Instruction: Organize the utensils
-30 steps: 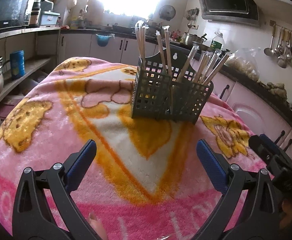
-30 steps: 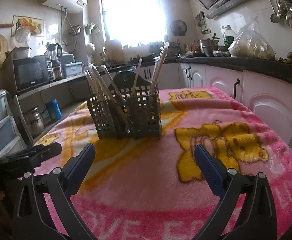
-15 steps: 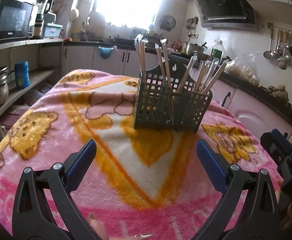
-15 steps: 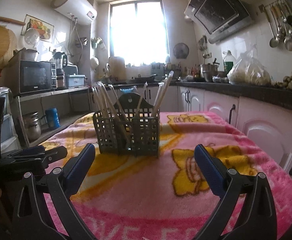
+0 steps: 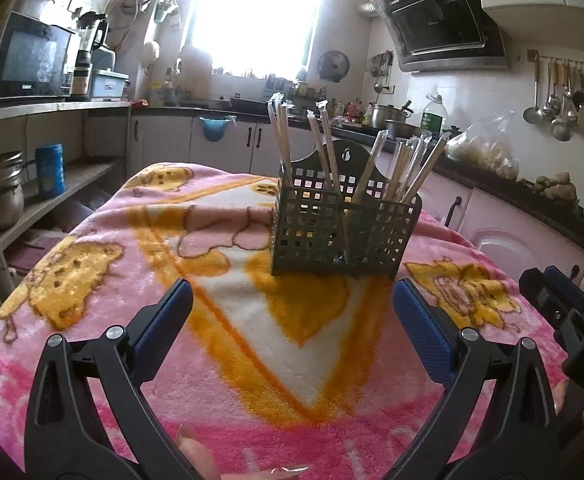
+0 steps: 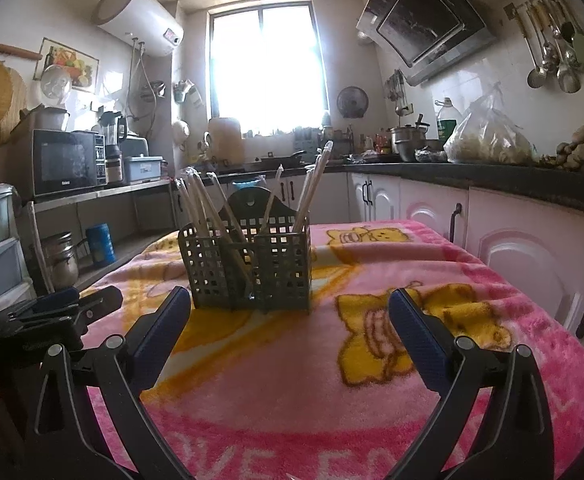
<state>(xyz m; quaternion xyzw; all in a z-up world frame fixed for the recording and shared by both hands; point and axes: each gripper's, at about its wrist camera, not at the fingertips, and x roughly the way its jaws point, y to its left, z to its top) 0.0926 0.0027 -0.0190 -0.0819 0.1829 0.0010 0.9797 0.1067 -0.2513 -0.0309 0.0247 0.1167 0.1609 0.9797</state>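
Observation:
A grey perforated utensil holder (image 5: 341, 232) stands upright on the pink blanket-covered table (image 5: 132, 280). Several wrapped chopsticks (image 5: 325, 148) stick up out of its compartments. My left gripper (image 5: 292, 316) is open and empty, in front of the holder and above the blanket. My right gripper (image 6: 290, 324) is open and empty, also in front of the holder (image 6: 248, 264) with its chopsticks (image 6: 311, 192). The right gripper shows at the right edge of the left wrist view (image 5: 563, 312). The left gripper shows at the left edge of the right wrist view (image 6: 64, 308).
Kitchen counters with pink cabinets (image 6: 511, 248) run along the right. A shelf with a microwave (image 6: 68, 162), pots and a blue can (image 5: 50, 170) stands on the left. Ladles hang on the wall (image 5: 559, 96). The table edge drops off on the left.
Both grippers have drawn back and tilted upward, so more of the room shows and the holder sits lower in view. The jaws stayed open. The holder has not moved.

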